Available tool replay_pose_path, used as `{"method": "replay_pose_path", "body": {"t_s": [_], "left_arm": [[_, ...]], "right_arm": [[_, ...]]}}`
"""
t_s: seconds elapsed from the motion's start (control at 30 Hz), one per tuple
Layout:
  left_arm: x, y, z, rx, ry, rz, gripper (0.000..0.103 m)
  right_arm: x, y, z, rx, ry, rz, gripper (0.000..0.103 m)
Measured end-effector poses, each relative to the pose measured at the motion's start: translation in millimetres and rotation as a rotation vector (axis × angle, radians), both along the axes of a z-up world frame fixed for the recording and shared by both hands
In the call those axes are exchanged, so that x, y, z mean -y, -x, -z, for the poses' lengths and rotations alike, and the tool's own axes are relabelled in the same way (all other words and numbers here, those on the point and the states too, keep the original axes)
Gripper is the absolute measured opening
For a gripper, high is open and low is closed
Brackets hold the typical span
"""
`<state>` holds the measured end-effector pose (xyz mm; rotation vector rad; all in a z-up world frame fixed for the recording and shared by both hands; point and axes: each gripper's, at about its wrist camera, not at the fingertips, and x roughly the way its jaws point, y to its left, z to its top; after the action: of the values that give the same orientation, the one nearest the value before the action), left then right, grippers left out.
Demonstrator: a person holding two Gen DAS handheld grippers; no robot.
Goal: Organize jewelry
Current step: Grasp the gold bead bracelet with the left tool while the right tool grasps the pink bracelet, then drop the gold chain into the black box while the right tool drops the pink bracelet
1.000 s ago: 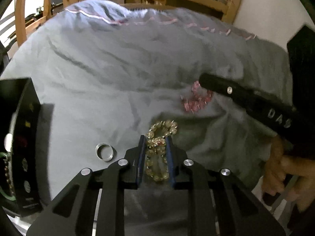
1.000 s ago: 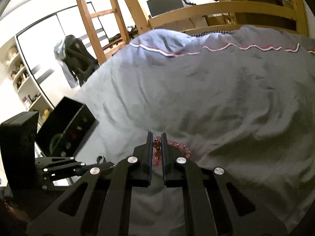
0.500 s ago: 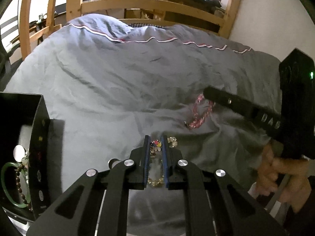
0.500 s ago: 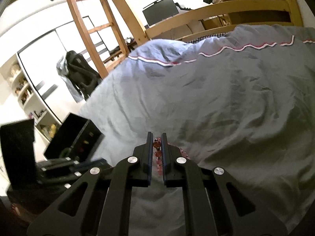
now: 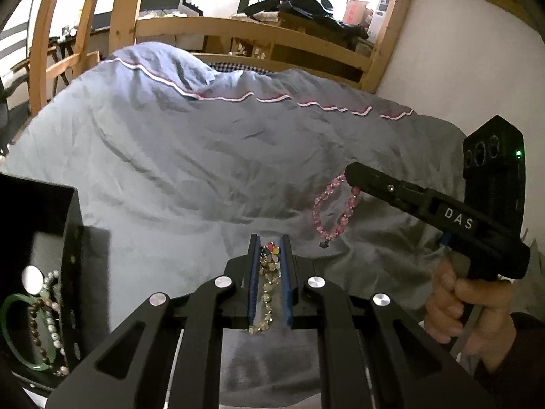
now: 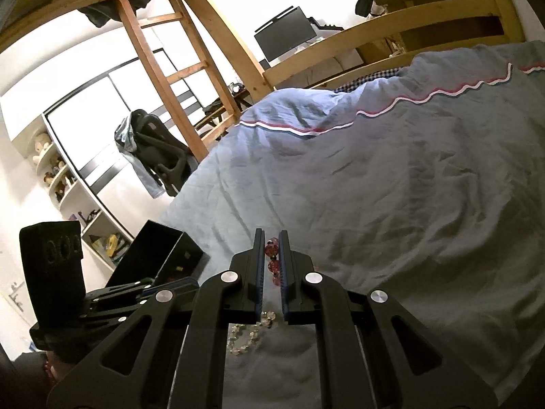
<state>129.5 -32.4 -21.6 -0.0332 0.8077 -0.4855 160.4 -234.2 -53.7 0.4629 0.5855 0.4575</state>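
My left gripper (image 5: 269,243) is shut on a yellow-green bead bracelet (image 5: 267,293) with a coloured flower charm; the bracelet hangs between the blue pads above the grey duvet (image 5: 190,170). My right gripper (image 6: 271,238) is shut on a pink bead bracelet (image 6: 272,255). In the left wrist view that pink bracelet (image 5: 335,209) dangles from the right gripper (image 5: 349,172), lifted off the duvet, to the right of my left gripper. The yellow-green bracelet (image 6: 247,332) also shows under the right jaws. A black jewelry box (image 5: 73,225) stands open at the left.
Inside the box lie a green bangle (image 5: 13,334) and bead strands (image 5: 51,310). A hand (image 5: 473,310) holds the right gripper's handle. A wooden bed frame (image 5: 245,30) runs behind the duvet, with a wooden ladder (image 6: 163,68) and a chair (image 6: 156,150) beyond.
Both grippers have risen with their bracelets, which now hang off the duvet. The silver ring that lay on the duvet by my left gripper is out of sight.
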Motion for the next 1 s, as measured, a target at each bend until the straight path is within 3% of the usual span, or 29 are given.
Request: {"method": "replay_pose_path", "body": {"t_s": [0.5,1.0], "left_arm": [[-25.4,27.0,-23.4,-0.012,-0.05,-0.054,0.011],[-79.0,54.3,-53.1,0.035,-0.05,-0.141,0.011]], "right_arm": [[-8.3,30.9,-35.2,-0.003,0.019,-0.026,0.009],[-70.3,61.4,-76.6,0.015,0.095,-0.115,0.009]]}}
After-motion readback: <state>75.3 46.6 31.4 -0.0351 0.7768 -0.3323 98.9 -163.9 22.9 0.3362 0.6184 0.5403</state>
